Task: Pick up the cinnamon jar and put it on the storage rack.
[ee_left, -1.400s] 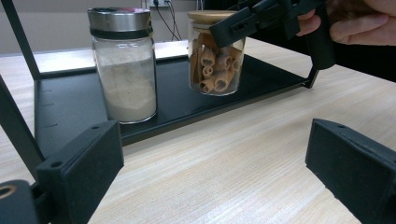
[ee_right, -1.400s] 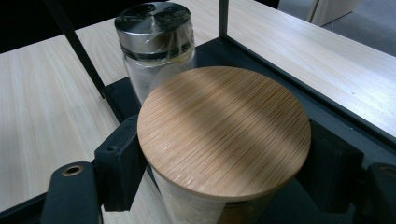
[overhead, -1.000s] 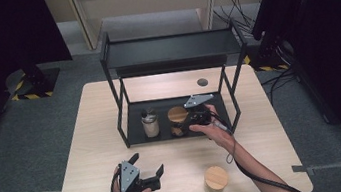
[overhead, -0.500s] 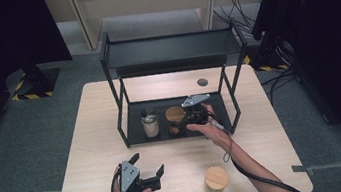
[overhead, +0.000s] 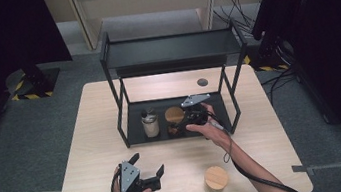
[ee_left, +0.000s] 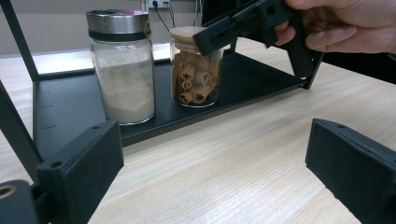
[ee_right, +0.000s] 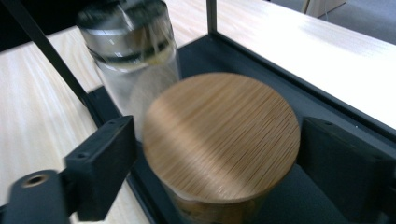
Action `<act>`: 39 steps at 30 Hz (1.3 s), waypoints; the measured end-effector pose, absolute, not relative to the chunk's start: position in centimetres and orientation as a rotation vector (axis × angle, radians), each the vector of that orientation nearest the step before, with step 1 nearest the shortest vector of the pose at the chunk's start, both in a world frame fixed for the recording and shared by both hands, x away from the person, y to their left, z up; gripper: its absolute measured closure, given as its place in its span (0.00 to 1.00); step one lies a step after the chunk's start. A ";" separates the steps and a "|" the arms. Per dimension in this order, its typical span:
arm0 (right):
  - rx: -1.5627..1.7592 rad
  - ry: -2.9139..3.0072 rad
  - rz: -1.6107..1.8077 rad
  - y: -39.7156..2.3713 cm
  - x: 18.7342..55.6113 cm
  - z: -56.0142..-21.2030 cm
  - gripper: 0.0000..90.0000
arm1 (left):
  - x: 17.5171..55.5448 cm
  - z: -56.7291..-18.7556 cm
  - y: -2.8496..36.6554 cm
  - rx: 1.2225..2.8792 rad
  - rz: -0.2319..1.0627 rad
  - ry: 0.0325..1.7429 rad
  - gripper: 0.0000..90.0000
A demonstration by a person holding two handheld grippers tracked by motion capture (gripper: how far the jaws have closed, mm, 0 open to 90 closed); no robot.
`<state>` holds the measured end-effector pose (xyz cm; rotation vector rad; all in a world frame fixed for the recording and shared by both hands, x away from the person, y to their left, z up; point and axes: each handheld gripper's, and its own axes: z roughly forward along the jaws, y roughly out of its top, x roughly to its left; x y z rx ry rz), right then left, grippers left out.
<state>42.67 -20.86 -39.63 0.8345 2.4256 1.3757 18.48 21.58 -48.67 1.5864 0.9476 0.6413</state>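
Right claw [ee_right: 215, 154] straddles cinnamon-stick jar [ee_left: 195, 70], just opened.

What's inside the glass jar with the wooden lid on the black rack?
The jar holds rolled cinnamon sticks, stacked upright against the glass. The wooden lid and the right gripper cover the top, so how full it is stays hidden.

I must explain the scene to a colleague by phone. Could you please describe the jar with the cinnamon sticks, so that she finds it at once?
Look at the black rack on the wooden table. On its bottom shelf two jars stand side by side. The cinnamon jar has a wooden lid, unlike the powder jar with a metal lid.
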 end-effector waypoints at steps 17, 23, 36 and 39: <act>0.847 2.344 1.469 -22.9 40.1 -38.6 0.04 | 18.4 -48.7 21.6 1.586 0.642 0.949 0.04; 0.828 2.323 1.505 -23.7 39.2 -38.4 0.04 | 18.5 -48.7 21.6 1.588 0.643 0.949 0.04; 0.812 2.288 1.577 -25.3 37.4 -38.5 0.04 | 18.5 -48.7 21.6 1.582 0.645 0.956 0.04; 0.811 2.280 1.595 -25.8 37.0 -38.5 0.04 | 18.5 -48.7 21.6 1.582 0.644 0.956 0.04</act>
